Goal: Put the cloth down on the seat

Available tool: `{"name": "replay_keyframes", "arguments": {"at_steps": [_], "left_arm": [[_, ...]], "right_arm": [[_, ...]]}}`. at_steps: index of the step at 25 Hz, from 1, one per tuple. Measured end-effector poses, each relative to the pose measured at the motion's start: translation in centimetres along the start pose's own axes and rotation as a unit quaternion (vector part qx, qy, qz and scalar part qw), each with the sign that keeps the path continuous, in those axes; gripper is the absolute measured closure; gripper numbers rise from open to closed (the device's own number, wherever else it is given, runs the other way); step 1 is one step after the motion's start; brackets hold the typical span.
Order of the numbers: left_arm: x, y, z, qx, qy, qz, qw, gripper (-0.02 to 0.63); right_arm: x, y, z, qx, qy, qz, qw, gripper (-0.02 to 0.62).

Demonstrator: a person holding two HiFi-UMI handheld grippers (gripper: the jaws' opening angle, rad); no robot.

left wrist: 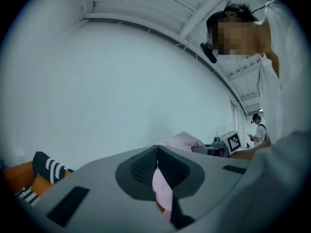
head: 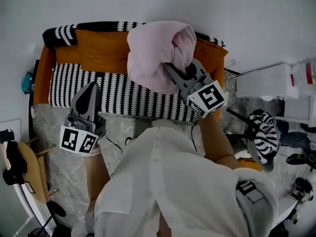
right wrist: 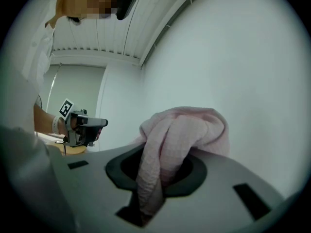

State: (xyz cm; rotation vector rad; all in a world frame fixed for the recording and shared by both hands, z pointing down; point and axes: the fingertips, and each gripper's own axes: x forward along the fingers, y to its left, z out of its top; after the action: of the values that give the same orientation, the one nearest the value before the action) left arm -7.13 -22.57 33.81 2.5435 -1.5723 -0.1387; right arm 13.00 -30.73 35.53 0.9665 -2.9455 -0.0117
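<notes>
A bunched pink cloth (head: 153,53) hangs in the air over the sofa's orange backrest (head: 98,51) and black-and-white striped seat (head: 123,100). My right gripper (head: 178,72) is shut on the cloth from the right. In the right gripper view a fold of the cloth (right wrist: 184,130) is pinched between the jaws of the right gripper (right wrist: 160,164) and heaps above them. My left gripper (head: 90,90) hovers over the seat's front left, apart from the cloth. In its own view the left gripper (left wrist: 156,152) has its tips touching, and the cloth (left wrist: 182,141) shows beyond.
A small wooden table (head: 29,169) stands at the lower left on the marble floor (head: 49,132). White boxes (head: 266,80) and a striped cushion (head: 264,132) crowd the right side. A second person (left wrist: 257,127) stands far off.
</notes>
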Motion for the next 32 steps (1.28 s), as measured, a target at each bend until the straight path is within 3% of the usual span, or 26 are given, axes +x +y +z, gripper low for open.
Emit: {"name": "replay_keyframes", "arguments": {"at_steps": [9, 15, 19, 25, 32], "left_arm": [[11.2, -2.3, -3.5, -0.007, 0.019, -0.009, 0.9997, 0.588], [17.0, -2.9, -5.2, -0.013, 0.039, -0.026, 0.9988, 0.588], [19.6, -3.1, -6.6, -0.019, 0.057, -0.036, 0.9975, 0.589], [22.7, -3.0, -8.5, -0.030, 0.082, -0.047, 0.9951, 0.589], [25.0, -3.0, -10.0, -0.041, 0.096, -0.061, 0.9927, 0.588]], "right_arm": [[0.4, -13.1, -7.4, 0.002, 0.062, -0.021, 0.998, 0.499], [0.7, -20.4, -14.1, 0.039, 0.117, -0.059, 0.991, 0.497], [0.3, -25.1, -19.3, 0.064, 0.170, -0.090, 0.979, 0.497], [-1.6, -30.9, -27.4, 0.087, 0.267, -0.134, 0.950, 0.495], [-2.8, -34.4, -31.7, 0.103, 0.311, -0.158, 0.932, 0.492]]}}
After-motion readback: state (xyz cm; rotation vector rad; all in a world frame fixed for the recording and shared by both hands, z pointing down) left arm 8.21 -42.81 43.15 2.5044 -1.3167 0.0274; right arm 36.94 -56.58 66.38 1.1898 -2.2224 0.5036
